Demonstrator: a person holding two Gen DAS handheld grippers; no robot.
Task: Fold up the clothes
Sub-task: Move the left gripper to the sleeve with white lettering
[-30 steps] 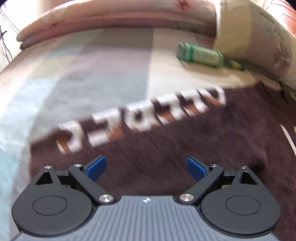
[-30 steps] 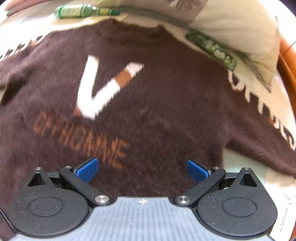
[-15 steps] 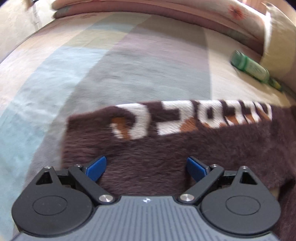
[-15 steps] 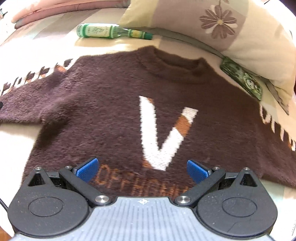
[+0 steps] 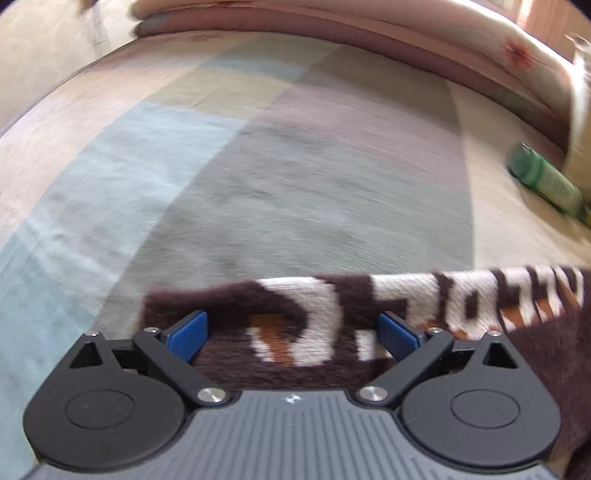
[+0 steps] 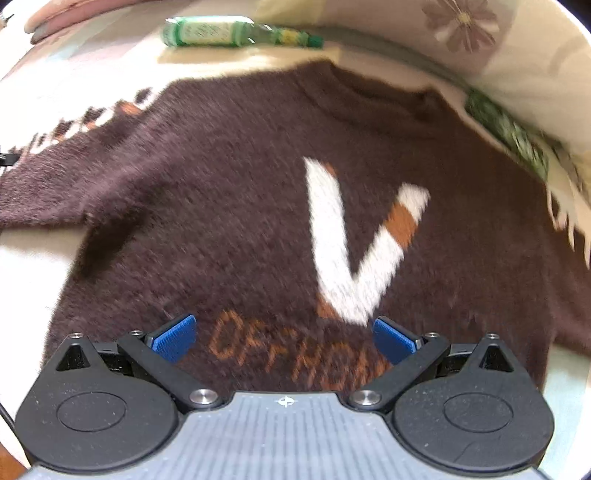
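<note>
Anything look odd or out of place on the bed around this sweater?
Yes: a green bottle lies on its side just beyond the sweater's collar, and a green patterned packet sits at its right shoulder against the pillow. Neither belongs with the folding.

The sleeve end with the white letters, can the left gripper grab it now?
Probably yes. The left gripper is open, and the sleeve of the brown sweater lies flat right between its blue fingers, with nothing on top of it.

Sweater [image 6: 229,221] lies flat on the bed [image 5: 295,177]; bottle [image 6: 221,31] behind its collar, pillow [image 6: 498,55] to the collar's right.
</note>
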